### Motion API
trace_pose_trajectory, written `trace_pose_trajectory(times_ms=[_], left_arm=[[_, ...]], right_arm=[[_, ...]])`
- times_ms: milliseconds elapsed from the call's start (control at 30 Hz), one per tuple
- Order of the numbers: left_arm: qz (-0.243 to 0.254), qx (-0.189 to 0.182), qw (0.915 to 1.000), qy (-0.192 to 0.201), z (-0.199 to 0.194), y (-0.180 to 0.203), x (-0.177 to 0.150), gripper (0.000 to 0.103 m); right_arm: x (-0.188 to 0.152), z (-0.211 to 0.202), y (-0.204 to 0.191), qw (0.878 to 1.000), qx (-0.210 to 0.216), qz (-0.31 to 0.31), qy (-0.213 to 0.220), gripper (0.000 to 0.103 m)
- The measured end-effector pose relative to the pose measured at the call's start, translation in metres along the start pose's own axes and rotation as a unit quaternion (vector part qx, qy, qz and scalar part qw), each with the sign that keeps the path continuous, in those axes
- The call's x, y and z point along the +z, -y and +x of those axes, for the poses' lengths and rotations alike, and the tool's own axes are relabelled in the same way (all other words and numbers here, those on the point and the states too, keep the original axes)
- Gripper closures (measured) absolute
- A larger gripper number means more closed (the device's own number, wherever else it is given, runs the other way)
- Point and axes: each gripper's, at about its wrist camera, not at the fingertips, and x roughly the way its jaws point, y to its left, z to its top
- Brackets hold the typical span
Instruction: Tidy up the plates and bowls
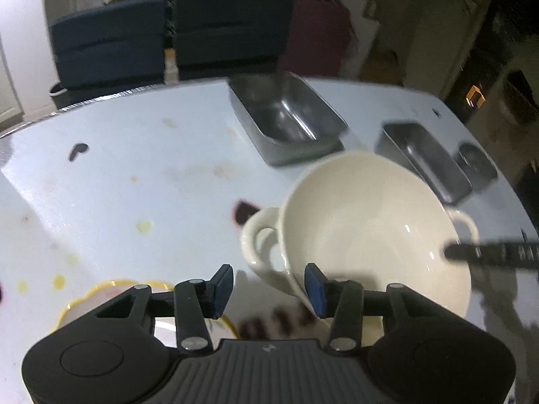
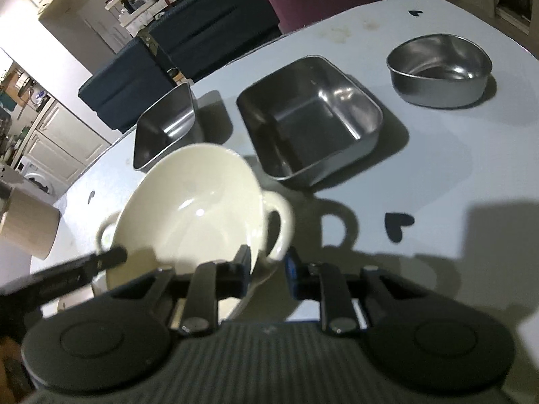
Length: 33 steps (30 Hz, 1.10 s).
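A dim kitchen-like room with dark blue chairs [image 1: 111, 47] and a maroon one [image 1: 316, 37] lies behind a pale, stained white table [image 1: 134, 175]; on it, little looks sorted so far, judging by how things lie. The cream ceramic two-handled bowl [image 1: 370, 229] is tilted up off the table near the front edge; the right gripper [image 2: 267, 271] has its jaws narrowly parted around the bowl's rim by one handle, seemingly gripping it, though blur leaves contact uncertain; the left gripper [image 1: 269, 284] is wide open and holds nothing, its right pad just beside the bowl's near wall. A yellow-rimmed plate [image 1: 111, 294] sits under the left gripper, partly hidden; perhaps the stacking spot.

Further back stand a square steel tray [image 2: 310, 121], a smaller rectangular steel tray [image 2: 165, 128] and a rounded steel bowl [image 2: 438, 70], all apart, none nested; these remain. The small tray is close behind the bowl and could be knocked; a beige cup [image 2: 27, 225] waits at the left.
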Motion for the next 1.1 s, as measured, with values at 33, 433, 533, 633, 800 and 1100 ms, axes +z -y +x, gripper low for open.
trace_pose_trajectory(times_ms=[33, 433, 533, 633, 800, 1100], left_arm=[[0.006, -0.001, 1.0000, -0.004, 0.000, 0.002, -0.001, 0.054], [-0.088, -0.012, 0.9958, 0.024, 0.011, -0.018, 0.006, 0.060], [-0.085, -0.020, 0.9960, 0.020, 0.010, -0.017, 0.010, 0.069], [-0.088, -0.021, 0.9958, 0.015, 0.012, -0.015, 0.012, 0.072], [-0.092, -0.023, 0.9955, 0.012, 0.013, -0.016, 0.013, 0.071], [-0.098, -0.039, 0.9944, -0.010, 0.014, -0.021, 0.011, 0.071]], right_arm=[[0.001, 0.000, 0.001, 1.000, 0.000, -0.001, 0.001, 0.077], [0.004, 0.000, -0.003, 1.000, -0.013, -0.020, 0.006, 0.078], [0.006, 0.006, 0.001, 1.000, -0.004, -0.015, 0.004, 0.078], [0.008, 0.007, 0.003, 1.000, -0.001, -0.011, 0.006, 0.076], [0.010, 0.011, 0.004, 1.000, -0.001, -0.008, 0.008, 0.076], [0.013, 0.010, 0.002, 0.999, -0.002, -0.040, -0.007, 0.081]])
